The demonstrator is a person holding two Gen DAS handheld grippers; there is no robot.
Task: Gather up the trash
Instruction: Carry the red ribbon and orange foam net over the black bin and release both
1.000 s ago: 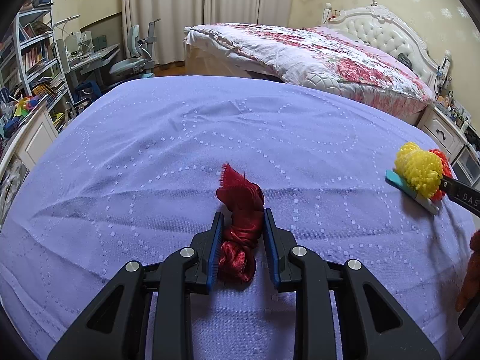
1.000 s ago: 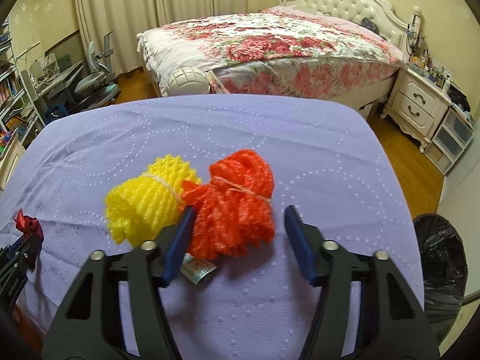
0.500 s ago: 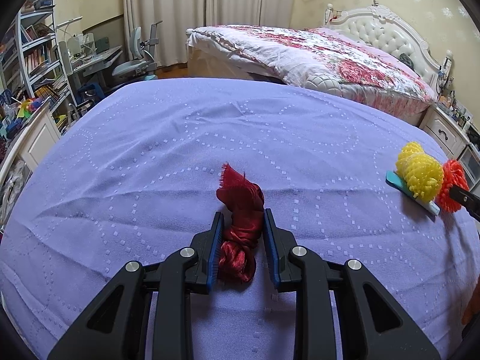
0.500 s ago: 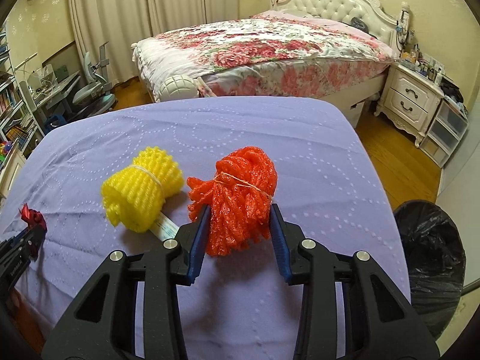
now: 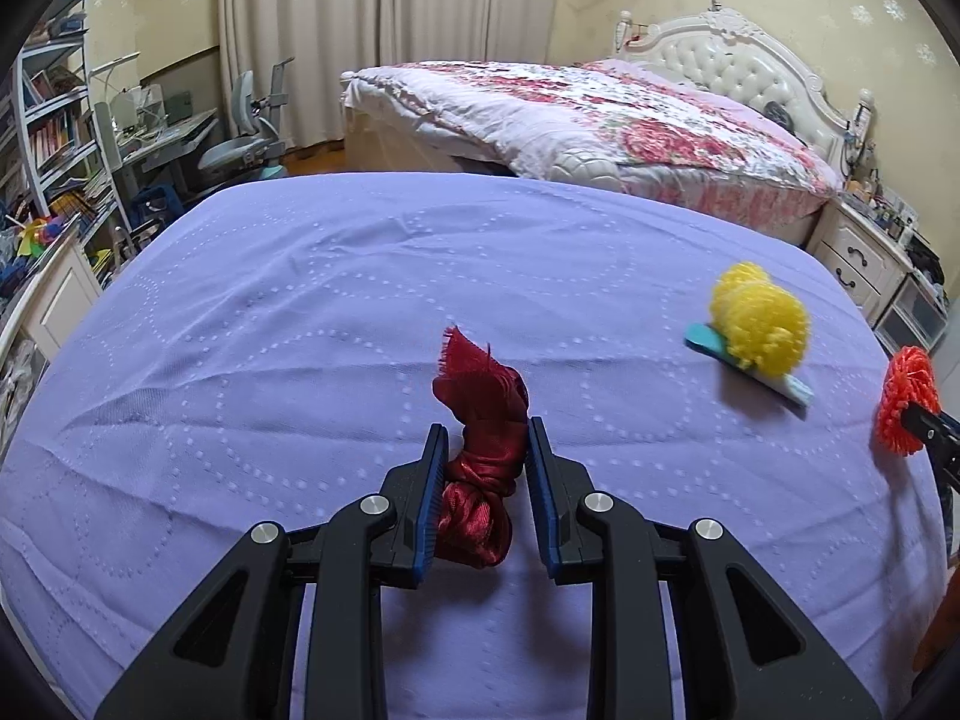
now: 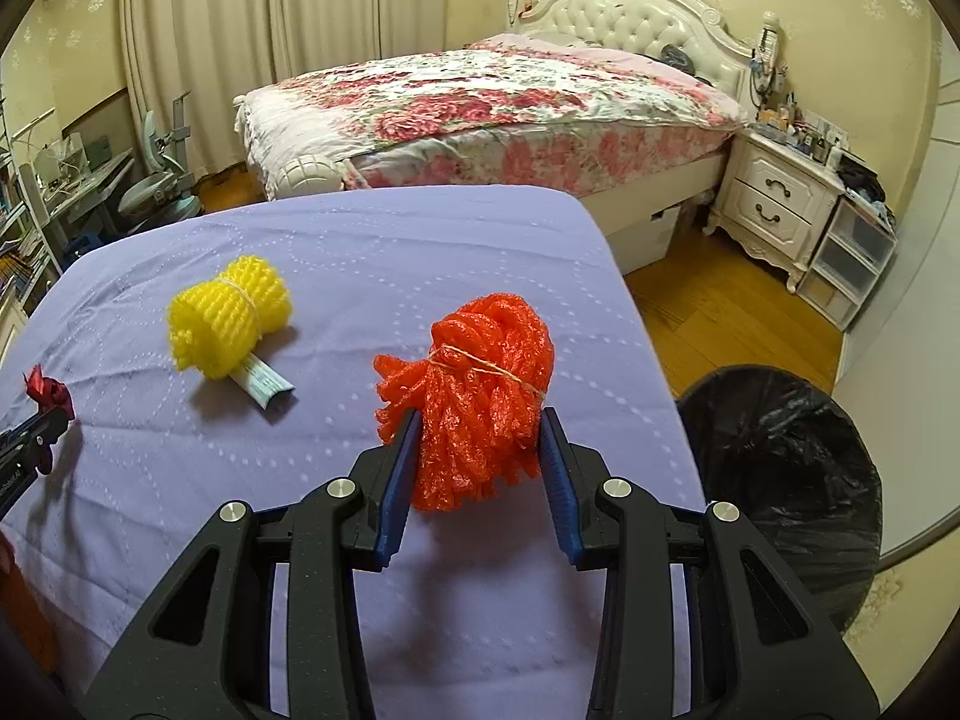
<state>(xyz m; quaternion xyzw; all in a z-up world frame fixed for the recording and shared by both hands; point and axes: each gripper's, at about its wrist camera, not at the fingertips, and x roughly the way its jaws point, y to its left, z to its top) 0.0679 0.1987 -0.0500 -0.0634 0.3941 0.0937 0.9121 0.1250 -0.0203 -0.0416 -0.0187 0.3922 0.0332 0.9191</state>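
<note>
My left gripper [image 5: 483, 444] is shut on a knotted red ribbon [image 5: 483, 420], held just above the purple tablecloth [image 5: 300, 312]. My right gripper [image 6: 480, 432] is shut on an orange foam net bundle [image 6: 480, 384] tied with a rubber band, near the table's right edge. That orange bundle [image 5: 906, 399] also shows at the far right of the left wrist view. A yellow foam net bundle [image 6: 231, 315] lies on the cloth atop a teal and white paper wrapper [image 6: 267, 384]. The red ribbon [image 6: 48, 390] appears at the left edge of the right wrist view.
A bin with a black liner [image 6: 780, 480] stands on the wooden floor just right of the table. Behind the table is a bed with a floral quilt [image 6: 492, 96], a white nightstand [image 6: 774, 198], and a desk with chair [image 5: 240, 144] at the left.
My right gripper closed on the orange bundle and carried it right, away from the yellow one, toward the bin. The left gripper, still holding the ribbon, drifted slightly.
</note>
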